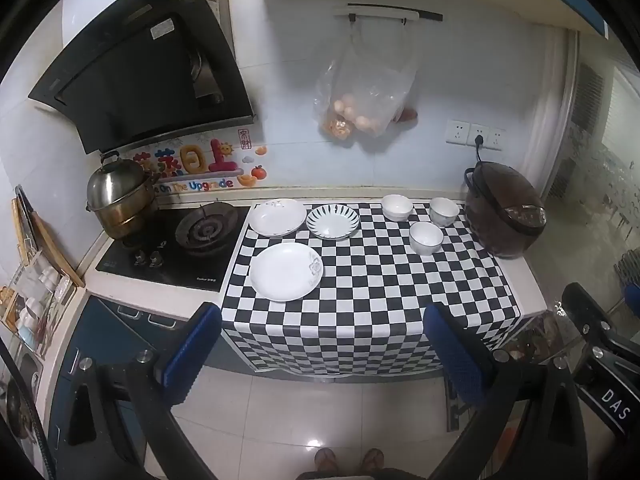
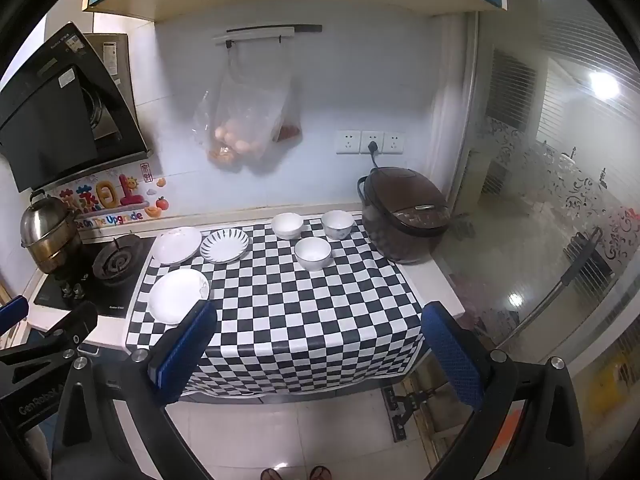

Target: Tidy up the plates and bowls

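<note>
— Plates [image 1: 286, 272] and bowls [image 1: 426, 238]?
— Three plates left, three bowls right, all on the checkered cloth [image 1: 372, 300], rice cooker [image 1: 506, 216] beside the bowls.
— Grippers?
— Left gripper [image 1: 324, 356] and right gripper [image 2: 320, 350] both spread apart, holding nothing, back from the counter.

Three plates [image 1: 286, 272], three bowls [image 1: 426, 238]

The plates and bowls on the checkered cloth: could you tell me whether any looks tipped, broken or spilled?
Nothing stands out. Three plates, including the striped plate, lie flat and apart on the checkered cloth; three bowls, such as the nearest bowl, stand upright beside the rice cooker. No spill or visible damage.
</note>
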